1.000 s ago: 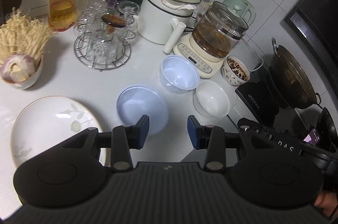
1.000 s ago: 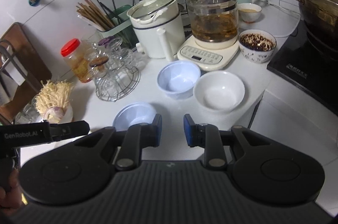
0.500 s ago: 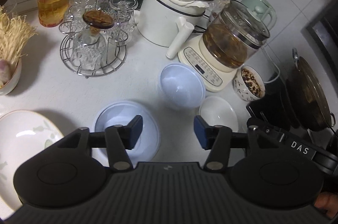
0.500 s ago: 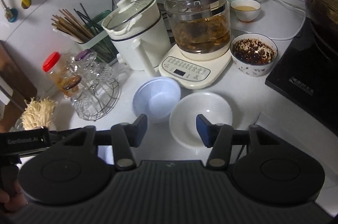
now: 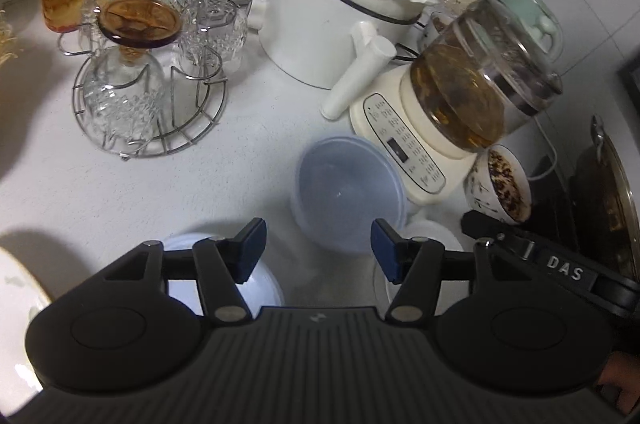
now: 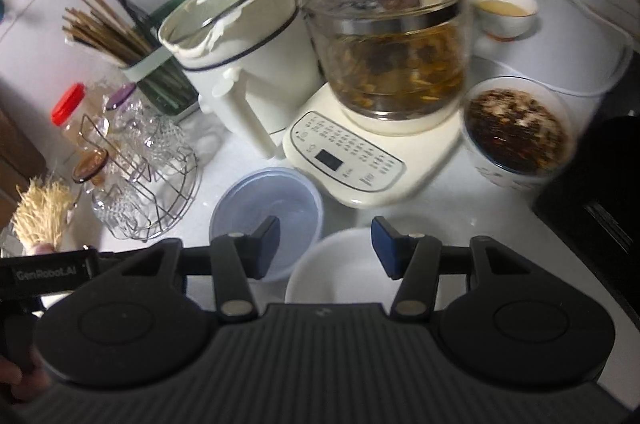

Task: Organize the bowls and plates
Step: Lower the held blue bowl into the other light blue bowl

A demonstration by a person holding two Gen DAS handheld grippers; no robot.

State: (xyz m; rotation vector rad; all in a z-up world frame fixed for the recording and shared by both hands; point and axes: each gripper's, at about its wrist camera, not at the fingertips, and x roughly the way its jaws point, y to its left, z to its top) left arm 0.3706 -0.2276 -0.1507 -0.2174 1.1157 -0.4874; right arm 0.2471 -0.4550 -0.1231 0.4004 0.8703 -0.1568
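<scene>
I held both claws spread and empty, the left (image 5: 318,248) before the blue bowl (image 5: 348,192), the right (image 6: 325,244) over the white bowl (image 6: 340,268). Probably reaching; next I needed one rim between my fingers.

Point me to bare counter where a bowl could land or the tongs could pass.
Best patch: open counter bordered by the glass rack, the white pot and the blue bowl. A second strip lies left of that, below the rack. Crowded: the blue bowl sits right by the kettle base, with the white bowl and filled bowl packed alongside.
</scene>
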